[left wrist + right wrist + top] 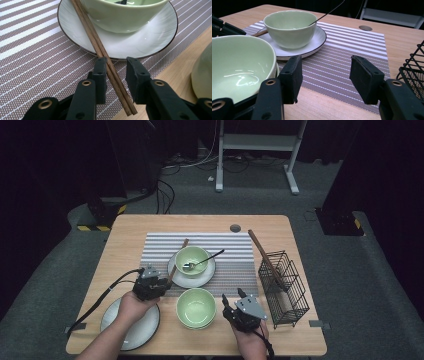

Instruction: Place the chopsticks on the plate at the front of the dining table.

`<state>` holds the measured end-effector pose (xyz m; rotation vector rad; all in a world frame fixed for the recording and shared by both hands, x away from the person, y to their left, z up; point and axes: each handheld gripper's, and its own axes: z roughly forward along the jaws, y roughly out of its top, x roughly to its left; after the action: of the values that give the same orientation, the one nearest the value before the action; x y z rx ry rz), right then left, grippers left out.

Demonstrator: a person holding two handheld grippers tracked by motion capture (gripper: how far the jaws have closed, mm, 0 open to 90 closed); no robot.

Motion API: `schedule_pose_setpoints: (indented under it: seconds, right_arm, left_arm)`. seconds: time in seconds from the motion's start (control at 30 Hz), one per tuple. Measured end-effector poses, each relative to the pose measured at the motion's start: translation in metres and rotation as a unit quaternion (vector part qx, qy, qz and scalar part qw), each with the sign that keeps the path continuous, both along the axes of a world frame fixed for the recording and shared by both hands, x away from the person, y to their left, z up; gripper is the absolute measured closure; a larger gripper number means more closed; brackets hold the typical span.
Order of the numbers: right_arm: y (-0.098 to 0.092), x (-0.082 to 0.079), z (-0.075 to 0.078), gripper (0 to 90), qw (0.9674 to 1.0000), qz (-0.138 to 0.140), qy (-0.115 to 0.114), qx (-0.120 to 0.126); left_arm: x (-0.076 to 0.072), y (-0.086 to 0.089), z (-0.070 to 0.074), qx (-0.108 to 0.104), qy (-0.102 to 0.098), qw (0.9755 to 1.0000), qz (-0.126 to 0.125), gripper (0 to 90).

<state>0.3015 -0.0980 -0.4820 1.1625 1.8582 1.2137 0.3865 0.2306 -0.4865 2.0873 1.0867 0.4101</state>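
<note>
left claw (113, 70) straddles chopsticks (100, 47) resting on the plate (160, 42).

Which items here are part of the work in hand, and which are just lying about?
In the job:
- chopsticks, lying between the open jaws of the left hand-held gripper, one end leaning on the white plate

Lying about:
- near green bowl
- far green bowl with spoon
- wire basket
- striped placemat
- empty plate
- right hand-held gripper, open and idle
</note>
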Motion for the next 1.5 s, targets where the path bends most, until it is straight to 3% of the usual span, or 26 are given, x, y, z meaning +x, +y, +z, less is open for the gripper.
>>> schedule_pose_setpoints:
  seconds: [0.9,1.5]
  right_arm:
    - [0.0026,0.0000,0.0011,43.2,1.0000,0.001,-0.003,-0.002]
    - [0.0022,-0.0014,0.0019,43.2,1.0000,0.000,-0.003,0.001]
  left_arm:
    - [-0.0057,-0.0051,-0.0016,0.003,-0.003,1.0000,0.008,73.4]
    - [-0.0094,-0.0065,-0.0005,0.000,0.005,1.0000,0.001,74.5]
